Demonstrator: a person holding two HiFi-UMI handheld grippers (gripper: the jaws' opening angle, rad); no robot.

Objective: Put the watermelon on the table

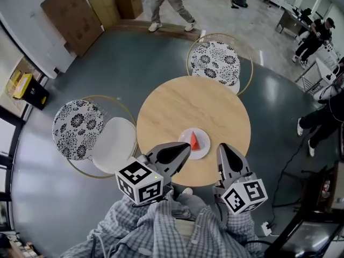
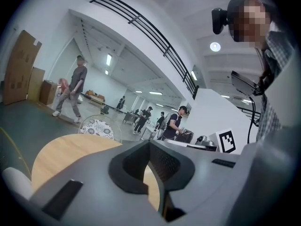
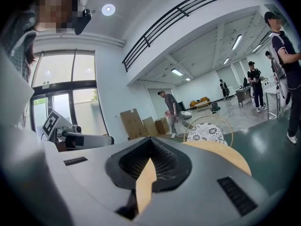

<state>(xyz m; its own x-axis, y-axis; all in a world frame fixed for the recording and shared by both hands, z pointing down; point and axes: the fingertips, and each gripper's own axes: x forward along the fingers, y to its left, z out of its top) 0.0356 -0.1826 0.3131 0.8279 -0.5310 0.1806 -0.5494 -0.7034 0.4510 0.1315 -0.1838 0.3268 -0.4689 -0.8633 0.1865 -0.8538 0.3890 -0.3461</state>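
A red wedge of watermelon lies on a white plate on the round wooden table, near its front edge. My left gripper hangs shut just left of the plate, its tip at the plate's rim in the head view, holding nothing. To the right of the plate, my right gripper is shut and empty too. Both gripper views look level across the room. Over the closed jaws they show only the tabletop; the watermelon is hidden there.
Three chairs ring the table: a patterned one at the far side, a patterned one and a white one at the left. People walk and stand at the room's far end and right side. Cardboard sheets lean on the left wall.
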